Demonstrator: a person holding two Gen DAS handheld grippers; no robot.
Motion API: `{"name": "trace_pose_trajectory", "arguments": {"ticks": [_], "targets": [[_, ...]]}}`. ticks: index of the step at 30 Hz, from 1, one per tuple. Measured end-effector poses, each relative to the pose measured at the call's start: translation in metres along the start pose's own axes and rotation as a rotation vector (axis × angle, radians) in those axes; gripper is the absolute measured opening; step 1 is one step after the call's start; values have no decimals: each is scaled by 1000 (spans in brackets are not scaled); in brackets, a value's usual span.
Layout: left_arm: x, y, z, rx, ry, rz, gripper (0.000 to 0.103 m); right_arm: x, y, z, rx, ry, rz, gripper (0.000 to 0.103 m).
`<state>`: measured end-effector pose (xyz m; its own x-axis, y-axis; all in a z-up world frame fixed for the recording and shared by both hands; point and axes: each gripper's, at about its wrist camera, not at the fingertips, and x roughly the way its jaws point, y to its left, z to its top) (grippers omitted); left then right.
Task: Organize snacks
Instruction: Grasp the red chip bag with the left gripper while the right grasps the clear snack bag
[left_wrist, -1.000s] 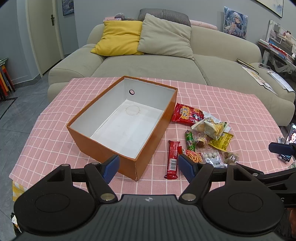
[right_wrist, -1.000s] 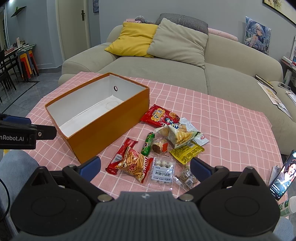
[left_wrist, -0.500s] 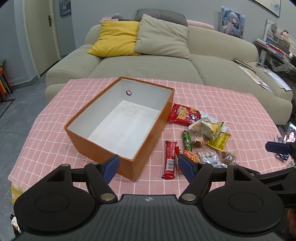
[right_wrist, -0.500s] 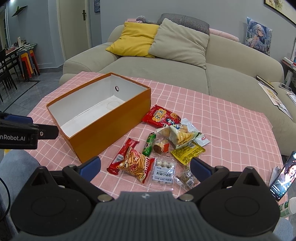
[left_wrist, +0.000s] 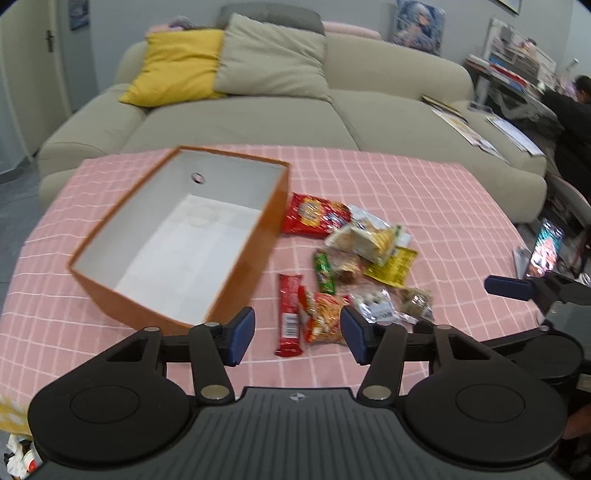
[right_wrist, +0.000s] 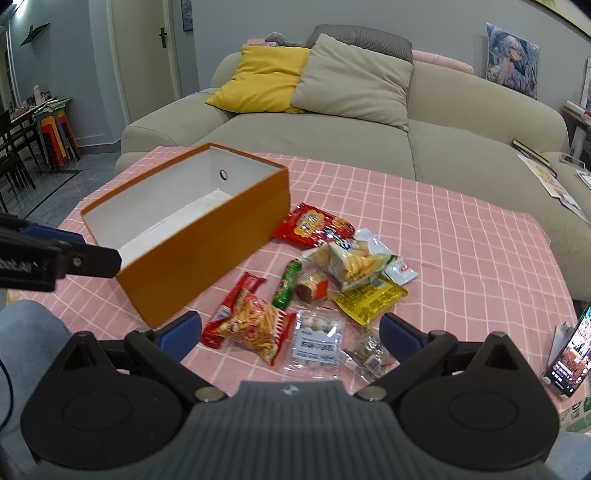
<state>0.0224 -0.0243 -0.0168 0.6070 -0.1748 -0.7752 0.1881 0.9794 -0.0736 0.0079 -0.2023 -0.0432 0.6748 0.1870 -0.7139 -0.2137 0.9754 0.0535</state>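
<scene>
Jaws of the left hand-held gripper (left_wrist: 297, 335) have just been closing, seemingly empty above the red bar (left_wrist: 289, 314); right hand-held gripper (right_wrist: 290, 334) gapes.

Both cameras ride the handheld grippers, angled down over the near edge of the pink checked table (left_wrist: 424, 192) towards the sofa (right_wrist: 461, 122). The left view stands near the orange box (left_wrist: 243, 258); the right looks from further right. Both share box and snack pile (right_wrist: 317, 288).
</scene>
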Motion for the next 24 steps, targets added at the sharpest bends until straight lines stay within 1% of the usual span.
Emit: {"name": "trace_pose_trajectory", "arguments": {"ticks": [1,2,3,5,8,9,10,12,17,23,24], "targets": [[6,-3,1,5,12,-13,63,3,-4,-3,5,-5,0,98],[11,-5,1,10,25,-29,63,8,-9,-6,11,-3,3,94],[18,-7,2,14,41,-46,63,12,-12,-7,15,10,4,89],[30,-13,3,24,69,-71,63,24,-19,-11,26,47,-2,86],[49,-18,4,23,102,-100,64,42,-30,-17,24,90,-15,83],[56,-19,6,18,110,-102,66,47,-33,-19,22,98,-17,83],[64,-19,6,12,114,-102,69,52,-36,-20,19,103,-27,83],[78,-20,7,4,126,-88,72,61,-42,-23,7,112,-57,83],[112,-20,5,-11,166,-62,73,90,-59,-27,-14,156,-111,83],[144,-19,1,-55,198,-46,76,115,-71,-26,44,208,-93,83],[150,-19,1,-56,205,-41,76,120,-71,-25,52,214,-88,79]]}}
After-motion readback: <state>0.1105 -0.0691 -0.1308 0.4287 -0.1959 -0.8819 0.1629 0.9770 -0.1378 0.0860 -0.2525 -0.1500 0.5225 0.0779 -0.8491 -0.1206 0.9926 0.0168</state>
